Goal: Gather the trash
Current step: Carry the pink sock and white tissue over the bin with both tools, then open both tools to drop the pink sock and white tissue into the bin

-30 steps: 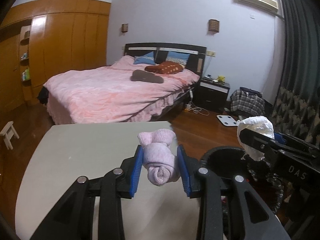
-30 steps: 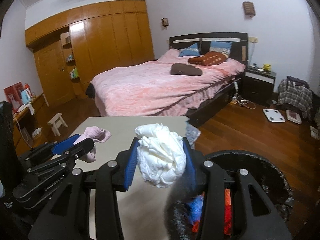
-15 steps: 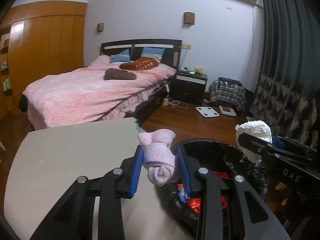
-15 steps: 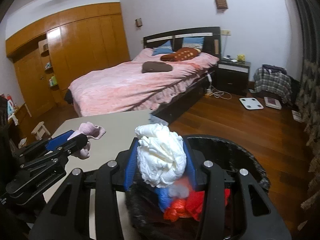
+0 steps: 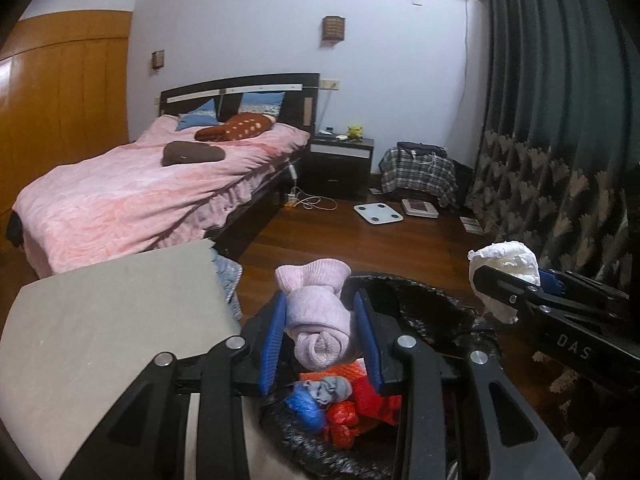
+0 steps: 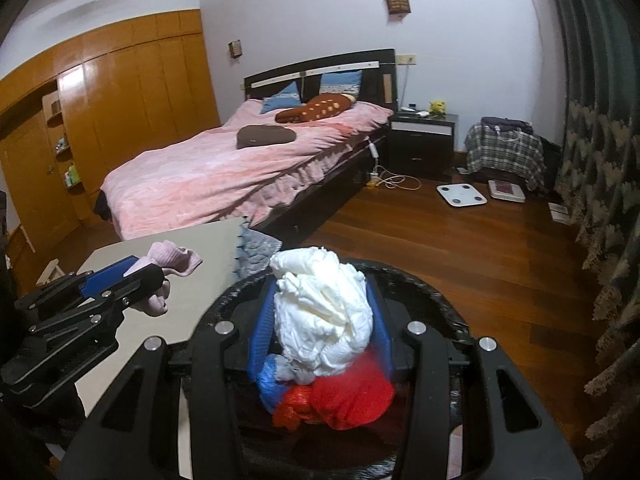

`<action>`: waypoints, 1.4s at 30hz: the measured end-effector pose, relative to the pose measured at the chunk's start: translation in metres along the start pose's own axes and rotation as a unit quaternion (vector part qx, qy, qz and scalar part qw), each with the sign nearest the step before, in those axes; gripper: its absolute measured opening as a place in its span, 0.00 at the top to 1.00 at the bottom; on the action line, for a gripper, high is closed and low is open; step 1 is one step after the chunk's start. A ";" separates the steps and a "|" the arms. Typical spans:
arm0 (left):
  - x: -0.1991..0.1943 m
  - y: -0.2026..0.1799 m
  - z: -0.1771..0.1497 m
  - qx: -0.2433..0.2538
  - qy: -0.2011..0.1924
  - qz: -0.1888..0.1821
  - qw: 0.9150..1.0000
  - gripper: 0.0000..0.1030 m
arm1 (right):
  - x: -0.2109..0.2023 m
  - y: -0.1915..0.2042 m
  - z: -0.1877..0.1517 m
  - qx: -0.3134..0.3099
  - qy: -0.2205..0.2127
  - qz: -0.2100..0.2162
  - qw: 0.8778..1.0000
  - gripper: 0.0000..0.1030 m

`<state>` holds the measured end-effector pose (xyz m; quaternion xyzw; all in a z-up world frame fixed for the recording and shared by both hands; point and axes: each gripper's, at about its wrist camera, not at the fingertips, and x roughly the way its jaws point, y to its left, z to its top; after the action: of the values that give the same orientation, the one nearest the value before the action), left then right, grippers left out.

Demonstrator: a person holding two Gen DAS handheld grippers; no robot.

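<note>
Pink rolled knit sock (image 5: 318,330) and white crumpled paper wad (image 6: 326,322) were each clamped in a claw above the round black bin (image 5: 432,312).

Left claw (image 5: 320,344) had its blue pads (image 5: 272,344) closed on the sock, over the bin's rim at the 9 o'clock side, just beside the grey counter (image 5: 108,320). Right claw (image 6: 322,328) was closed on the paper wad, over the bin's middle. Inside the bin lay red and blue crumpled plastic bags (image 6: 340,400). At 12 o'clock, well apart, stood a pink-covered bed (image 6: 248,168).
</note>
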<state>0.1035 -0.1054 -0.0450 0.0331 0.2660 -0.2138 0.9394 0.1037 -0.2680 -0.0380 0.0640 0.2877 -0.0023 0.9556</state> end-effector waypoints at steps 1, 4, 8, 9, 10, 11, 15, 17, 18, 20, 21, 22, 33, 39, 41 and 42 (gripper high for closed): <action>0.002 -0.002 0.000 0.002 0.000 -0.002 1.000 0.66 | 0.000 -0.004 -0.001 0.002 0.000 -0.003 1.000 0.60; 0.009 -0.008 0.001 0.004 0.003 -0.009 1.000 0.66 | 0.002 -0.011 -0.003 0.002 0.002 -0.010 1.000 0.60; 0.018 -0.014 0.001 0.009 0.007 -0.016 1.000 0.66 | 0.006 -0.019 -0.007 0.007 0.006 -0.014 1.000 0.60; 0.021 -0.016 0.001 0.010 0.008 -0.018 1.000 0.66 | 0.006 -0.019 -0.006 0.008 0.007 -0.015 1.000 0.60; 0.023 -0.017 0.001 0.011 0.008 -0.019 1.000 0.66 | 0.008 -0.021 -0.007 0.009 0.008 -0.016 1.000 0.60; 0.026 -0.019 0.001 0.013 0.008 -0.020 1.000 0.66 | 0.010 -0.022 -0.007 0.010 0.010 -0.017 1.000 0.60; 0.037 -0.022 0.003 0.015 0.010 -0.026 1.000 0.66 | 0.016 -0.029 -0.007 0.011 0.014 -0.019 1.000 0.60; 0.042 -0.022 0.003 0.016 0.013 -0.027 0.999 0.66 | 0.020 -0.033 -0.007 0.013 0.017 -0.020 1.000 0.60; 0.044 -0.021 0.002 0.016 0.014 -0.028 0.999 0.66 | 0.022 -0.033 -0.008 0.013 0.018 -0.020 1.000 0.60; 0.048 -0.022 0.001 0.018 0.016 -0.028 0.999 0.66 | 0.025 -0.035 -0.010 0.015 0.020 -0.020 0.999 0.60; 0.051 -0.022 0.000 0.019 0.017 -0.028 0.999 0.66 | 0.027 -0.036 -0.010 0.016 0.021 -0.019 0.999 0.60; 0.053 -0.023 -0.003 0.019 0.018 -0.028 0.999 0.66 | 0.029 -0.036 -0.010 0.018 0.022 -0.018 0.999 0.60; 0.071 -0.014 -0.007 0.014 0.034 -0.030 0.999 0.53 | 0.047 -0.038 -0.017 0.021 0.036 -0.031 0.999 0.38; 0.070 -0.007 -0.006 0.010 0.033 -0.028 0.999 0.34 | 0.046 -0.040 -0.018 0.020 0.033 -0.041 0.998 0.22; 0.068 -0.003 -0.005 0.007 0.031 -0.024 0.999 0.29 | 0.043 -0.039 -0.019 0.019 0.030 -0.046 0.998 0.12; 0.065 0.001 -0.005 0.005 0.030 -0.021 0.999 0.23 | 0.041 -0.038 -0.019 0.018 0.030 -0.047 0.998 0.11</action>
<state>0.1513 -0.1288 -0.0822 0.0382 0.2933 -0.2332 0.9264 0.1260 -0.3023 -0.0806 0.0676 0.3187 -0.0506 0.9441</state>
